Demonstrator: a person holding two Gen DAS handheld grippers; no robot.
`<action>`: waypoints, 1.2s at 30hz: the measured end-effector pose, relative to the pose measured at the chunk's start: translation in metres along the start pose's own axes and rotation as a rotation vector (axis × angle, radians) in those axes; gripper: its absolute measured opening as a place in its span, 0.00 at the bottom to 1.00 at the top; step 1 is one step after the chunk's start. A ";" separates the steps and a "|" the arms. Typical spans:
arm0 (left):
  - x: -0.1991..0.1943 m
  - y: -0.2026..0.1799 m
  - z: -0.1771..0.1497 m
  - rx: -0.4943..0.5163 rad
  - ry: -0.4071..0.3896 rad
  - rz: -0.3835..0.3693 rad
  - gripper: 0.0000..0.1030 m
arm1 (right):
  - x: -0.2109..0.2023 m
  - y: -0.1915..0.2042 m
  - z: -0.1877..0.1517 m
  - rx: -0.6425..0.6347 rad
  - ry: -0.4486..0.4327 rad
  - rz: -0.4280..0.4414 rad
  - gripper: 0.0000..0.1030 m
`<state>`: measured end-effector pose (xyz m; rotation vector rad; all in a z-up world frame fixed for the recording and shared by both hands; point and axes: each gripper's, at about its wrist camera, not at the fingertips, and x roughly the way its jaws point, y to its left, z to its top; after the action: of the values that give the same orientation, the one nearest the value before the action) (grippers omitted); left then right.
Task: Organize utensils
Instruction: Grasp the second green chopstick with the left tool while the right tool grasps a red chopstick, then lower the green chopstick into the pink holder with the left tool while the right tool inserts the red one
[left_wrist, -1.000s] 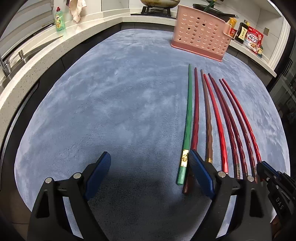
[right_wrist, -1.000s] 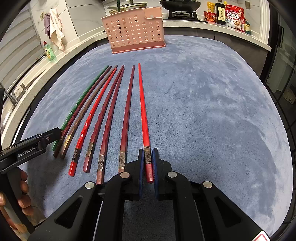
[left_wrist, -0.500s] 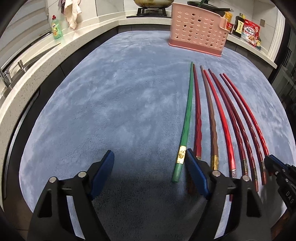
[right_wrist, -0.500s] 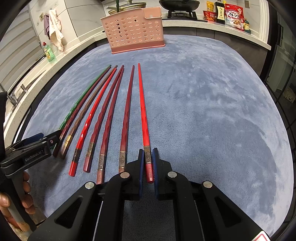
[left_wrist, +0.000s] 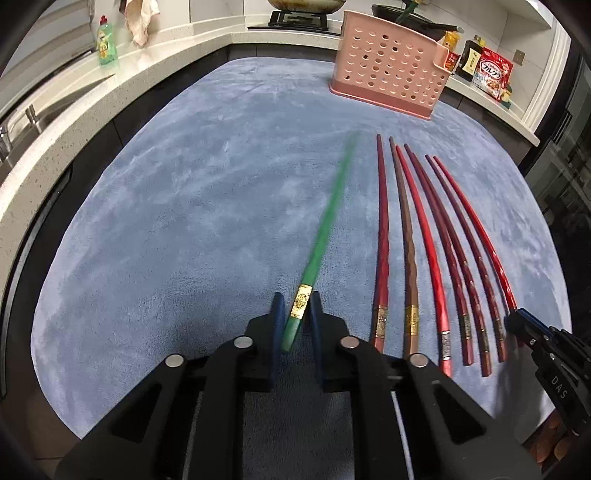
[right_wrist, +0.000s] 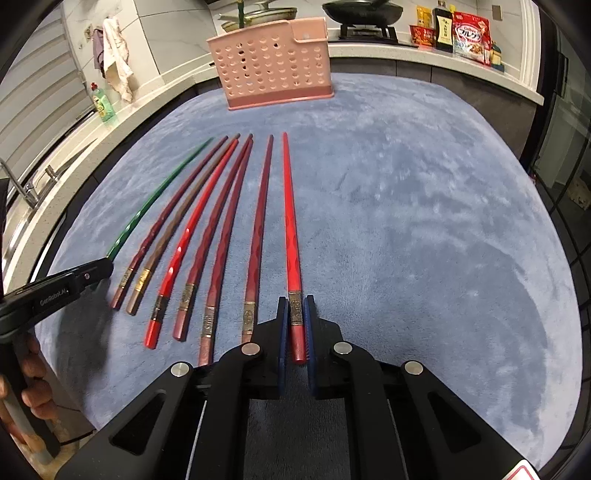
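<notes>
My left gripper (left_wrist: 295, 306) is shut on the thick end of a green chopstick (left_wrist: 325, 225), which is motion-blurred and angled away from the row. My right gripper (right_wrist: 295, 310) is shut on the thick end of a bright red chopstick (right_wrist: 290, 206) at the right end of the row. Several red and brown chopsticks (right_wrist: 218, 221) lie side by side on the blue mat (right_wrist: 406, 221). A pink perforated utensil holder (right_wrist: 273, 70) stands at the mat's far edge. The left gripper also shows in the right wrist view (right_wrist: 99, 267).
A counter wraps around the mat, with a green dish soap bottle (left_wrist: 106, 40), a sink tap (right_wrist: 22, 184), a hanging cloth (right_wrist: 114, 55), pans on a stove (right_wrist: 362, 11) and food packets (right_wrist: 469, 35). A bare stretch of mat (left_wrist: 184, 221) lies left of the chopsticks.
My left gripper closed on the green chopstick and swung it left, away from the row. My right gripper stayed shut on the bright red chopstick.
</notes>
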<state>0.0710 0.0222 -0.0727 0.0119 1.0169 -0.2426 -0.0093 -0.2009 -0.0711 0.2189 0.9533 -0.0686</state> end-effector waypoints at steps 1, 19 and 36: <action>-0.002 0.001 0.001 -0.006 0.001 -0.008 0.08 | -0.003 0.001 0.001 -0.002 -0.005 0.001 0.07; -0.090 0.007 0.072 -0.024 -0.182 -0.054 0.07 | -0.102 -0.010 0.092 0.022 -0.273 0.040 0.07; -0.113 0.005 0.193 -0.044 -0.294 -0.121 0.07 | -0.130 -0.025 0.193 0.080 -0.430 0.116 0.07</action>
<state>0.1773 0.0256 0.1241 -0.1223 0.7307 -0.3223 0.0660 -0.2720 0.1384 0.3183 0.5092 -0.0449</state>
